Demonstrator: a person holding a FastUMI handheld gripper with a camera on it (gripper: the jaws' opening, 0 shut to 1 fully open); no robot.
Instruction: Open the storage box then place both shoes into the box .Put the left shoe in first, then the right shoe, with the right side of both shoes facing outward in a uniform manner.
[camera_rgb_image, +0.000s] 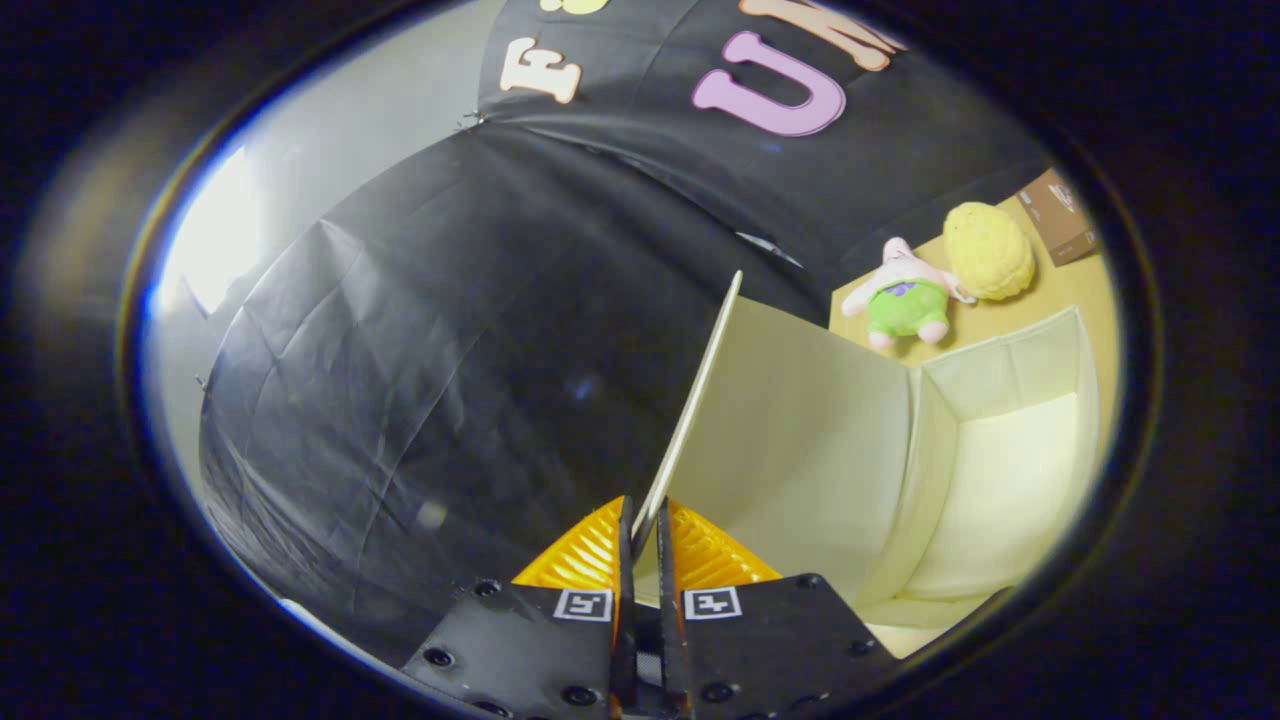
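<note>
**A:** ok so where are we at? Looks like the gripper (640, 520) has its two orange fingers (585, 555) pinched on the edge of the lid (790, 420), holding it swung up nearly on end.

**B:** yep, clenched on the lid, one finger on each face of the panel. The box (1010, 480) sits just beyond and to the right of the fingers, open, and the inside I can see has nothing in it. Cream fabric walls, pale bottom.

**A:** shoes?

**B:** can't spot them from here, so I'd guess we're in the opening step, nothing packed yet.

**A:** what could go sideways?

**B:** my worry is the lid. The grip is only on a thin edge, so it could slip out and flop shut over the opening. Also the walls look soft, so pulling too hard might drag or tip the whole box along the table (1070, 290).

**A:** and the toys behind it?

**B:** the pink and green plush (905, 295) and the yellow fuzzy one (988, 250) sit behind the box, near its back wall. If the box slides back, it could bump them.
</note>
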